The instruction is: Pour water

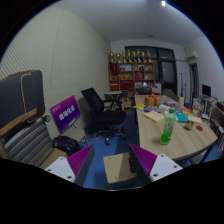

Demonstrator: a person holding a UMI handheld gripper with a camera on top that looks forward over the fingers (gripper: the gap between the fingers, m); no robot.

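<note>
Gripper: the gripper (112, 163) was held high above the floor, looking across an office room; its two fingers stood at six o'clock in the view.
Fingers: spread apart, with nothing between them; the purple pads (81, 160) faced each other across an open gap, through which a patch of pale floor and blue carpet showed.
Task thing: a green bottle (167, 130) stood upright on the wooden table, at about three to four o'clock from the fingers and well beyond them, not touched by either finger.
Surface: the wooden table (180, 140) ran along the right side of the room, at three o'clock; its light top carried the bottle, some papers and several small items too small to tell apart.
Near the bottle: a pale sheet or box lay just beside it on the table top; what it was could not be told.
Room, ahead: a shelf unit (132, 72) stood against the far wall at about one o'clock, with a row of small golden things on its top, perhaps trophies.
Room, middle: a black office chair (104, 112) stood at twelve o'clock, between the left desk and the table.
Room, left: a purple sign (66, 112) with white lettering leaned at about ten o'clock, near a dark monitor (22, 95) at nine o'clock.
Walls: a plain pale wall filled the left side, up to a white ceiling.
Floor: blue carpet lay under the chair.
</note>
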